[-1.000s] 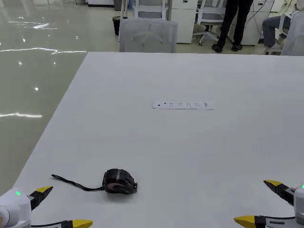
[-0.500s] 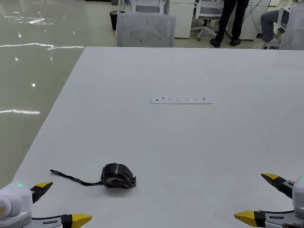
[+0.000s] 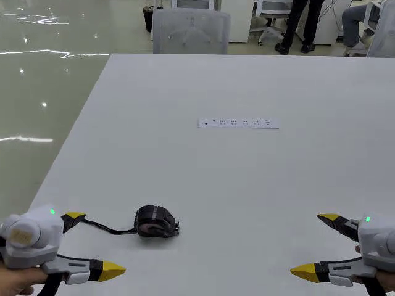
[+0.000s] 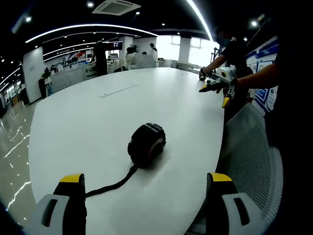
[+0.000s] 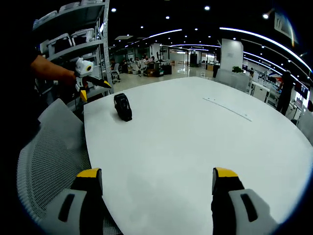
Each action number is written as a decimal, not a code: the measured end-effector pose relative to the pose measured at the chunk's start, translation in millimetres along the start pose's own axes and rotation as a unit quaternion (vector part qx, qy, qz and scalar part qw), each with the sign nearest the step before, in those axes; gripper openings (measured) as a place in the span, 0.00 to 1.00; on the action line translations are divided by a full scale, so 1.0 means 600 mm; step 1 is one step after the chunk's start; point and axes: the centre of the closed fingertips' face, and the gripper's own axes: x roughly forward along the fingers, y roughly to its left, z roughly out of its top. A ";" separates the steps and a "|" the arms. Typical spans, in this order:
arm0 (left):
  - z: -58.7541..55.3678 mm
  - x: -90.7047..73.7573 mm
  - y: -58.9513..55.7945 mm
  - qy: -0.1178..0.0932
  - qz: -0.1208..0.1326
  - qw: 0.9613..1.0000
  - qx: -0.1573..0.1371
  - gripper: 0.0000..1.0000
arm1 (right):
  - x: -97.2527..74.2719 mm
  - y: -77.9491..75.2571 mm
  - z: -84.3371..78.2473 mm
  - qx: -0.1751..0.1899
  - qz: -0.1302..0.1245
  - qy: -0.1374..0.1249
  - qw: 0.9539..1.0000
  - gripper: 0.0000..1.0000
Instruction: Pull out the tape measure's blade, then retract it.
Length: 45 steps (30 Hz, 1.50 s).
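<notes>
One tape measure (image 3: 156, 222) sits on the white tabletop (image 3: 247, 179) close to the near edge, toward the near left corner. It is a black, rounded case with one thin black strap (image 3: 108, 228) trailing toward the left tool (image 3: 97, 242). There are two tools. The left tool and the right tool (image 3: 313, 243) hover over the near edge, jaws spread wide and holding nothing. One power strip (image 3: 238, 123) lies mid-tabletop.
</notes>
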 end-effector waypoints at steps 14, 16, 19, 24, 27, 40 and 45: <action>0.071 0.071 0.003 0.055 -0.081 0.989 0.108 0.91 | 0.078 0.029 0.053 -0.041 0.066 0.009 0.997 0.87; 0.074 0.091 0.002 0.082 -0.099 0.980 0.150 0.88 | 0.102 0.044 0.064 -0.059 0.087 0.015 0.994 0.88; 0.078 0.112 -0.002 0.101 -0.115 0.972 0.177 0.85 | 0.126 0.055 0.081 -0.064 0.101 0.012 0.993 0.86; 0.084 0.143 -0.014 0.124 -0.144 0.960 0.207 0.82 | 0.164 0.071 0.112 -0.081 0.127 0.010 0.989 0.84; 0.084 0.157 -0.018 0.138 -0.157 0.950 0.231 0.77 | 0.182 0.078 0.128 -0.089 0.140 0.010 0.986 0.83; 0.022 0.207 -0.034 0.210 -0.168 0.915 0.301 0.37 | 0.280 0.125 0.145 -0.121 0.186 0.031 0.975 0.77; 0.027 0.210 -0.028 0.208 -0.162 0.916 0.301 0.34 | 0.308 0.140 0.150 -0.124 0.195 0.034 0.972 0.70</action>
